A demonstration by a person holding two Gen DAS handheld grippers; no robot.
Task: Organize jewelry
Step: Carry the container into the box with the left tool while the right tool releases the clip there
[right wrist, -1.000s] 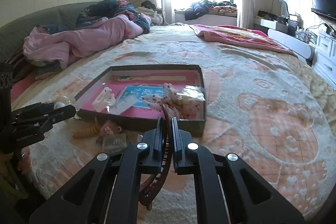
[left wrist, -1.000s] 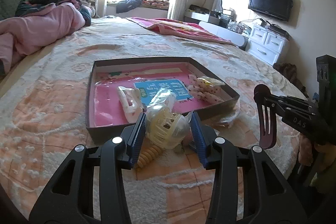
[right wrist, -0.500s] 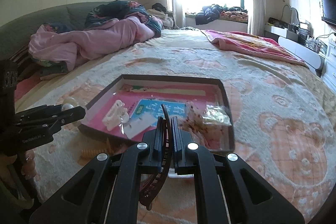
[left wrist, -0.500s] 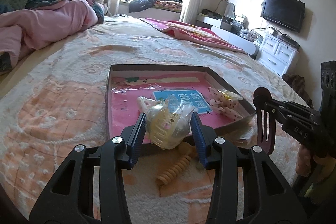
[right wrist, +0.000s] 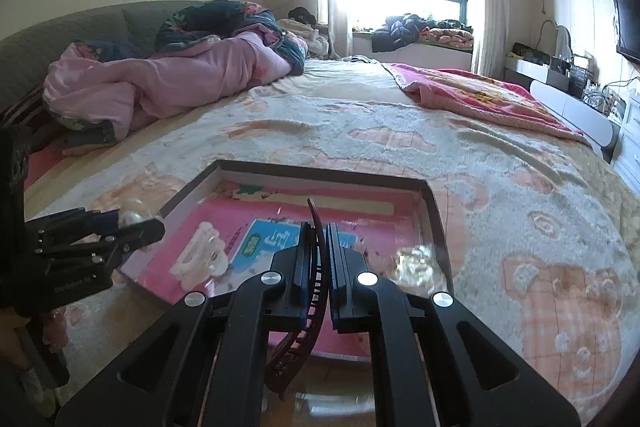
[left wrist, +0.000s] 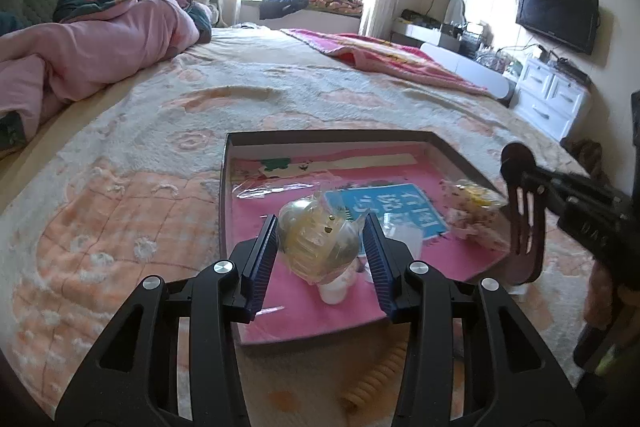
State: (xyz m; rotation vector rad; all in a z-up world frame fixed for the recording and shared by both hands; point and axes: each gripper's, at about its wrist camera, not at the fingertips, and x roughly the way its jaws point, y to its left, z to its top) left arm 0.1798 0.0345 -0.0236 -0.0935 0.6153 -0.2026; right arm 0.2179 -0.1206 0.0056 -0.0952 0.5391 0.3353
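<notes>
My left gripper (left wrist: 321,225) is shut on a yellowish claw hair clip in a clear plastic bag (left wrist: 316,243), held just above the near part of the shallow dark-rimmed box (left wrist: 320,137) with a pink floor. My right gripper (right wrist: 318,230) is shut on a dark brown curved hair clip (right wrist: 298,347), also over the box (right wrist: 320,169). In the left wrist view that brown clip (left wrist: 524,223) hangs at the box's right edge. Inside the box lie a white claw clip (right wrist: 200,255), a blue card (left wrist: 394,205) and a bagged spotted item (left wrist: 472,211).
A yellow spiral hair tie (left wrist: 380,375) lies on the bedspread in front of the box. A pink quilt (right wrist: 160,87) is heaped at the far left, a red blanket (right wrist: 480,95) at the far right. White drawers (left wrist: 556,99) stand past the bed's right edge.
Both grippers have moved forward over the box, each still holding its clip. The box has come nearer in both views, and the spiral hair tie now lies below the left gripper.
</notes>
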